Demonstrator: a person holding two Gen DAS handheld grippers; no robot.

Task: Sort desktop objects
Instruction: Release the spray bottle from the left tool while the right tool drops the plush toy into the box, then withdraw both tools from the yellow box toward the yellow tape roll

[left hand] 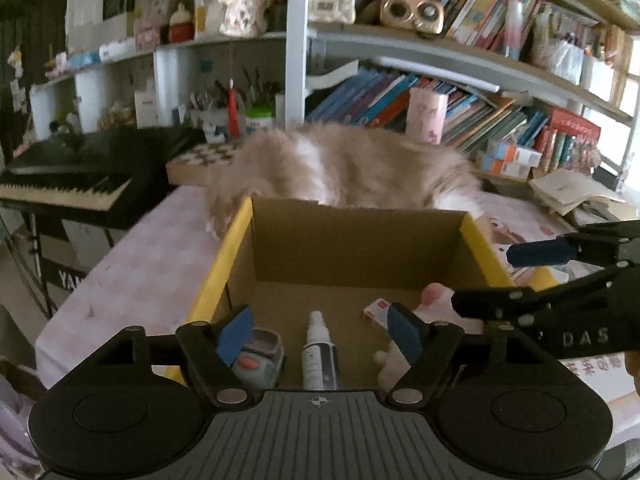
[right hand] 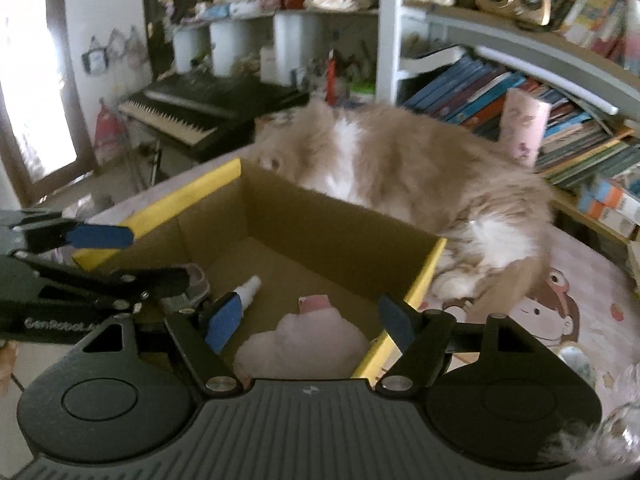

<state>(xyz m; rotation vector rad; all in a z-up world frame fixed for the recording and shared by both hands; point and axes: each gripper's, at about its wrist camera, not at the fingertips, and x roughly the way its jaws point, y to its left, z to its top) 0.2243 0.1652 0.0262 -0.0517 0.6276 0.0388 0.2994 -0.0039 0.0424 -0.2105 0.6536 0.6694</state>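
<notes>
An open cardboard box (left hand: 352, 240) with yellow flaps sits on the pink table; it also shows in the right wrist view (right hand: 332, 236). Inside lie a white spray bottle (left hand: 318, 354), a grey case with an orange button (left hand: 258, 364), a small red and white box (left hand: 376, 311) and a pink plush toy (right hand: 304, 344). My left gripper (left hand: 320, 338) is open and empty above the box's near edge. My right gripper (right hand: 310, 322) is open and empty over the plush toy; it enters the left wrist view from the right (left hand: 536, 276).
A fluffy tan and white cat (left hand: 344, 164) lies on the table right behind the box, also in the right wrist view (right hand: 420, 172). A keyboard piano (left hand: 64, 188) stands to the left. Bookshelves (left hand: 460, 100) fill the back. A pink tube (left hand: 426, 114) stands behind the cat.
</notes>
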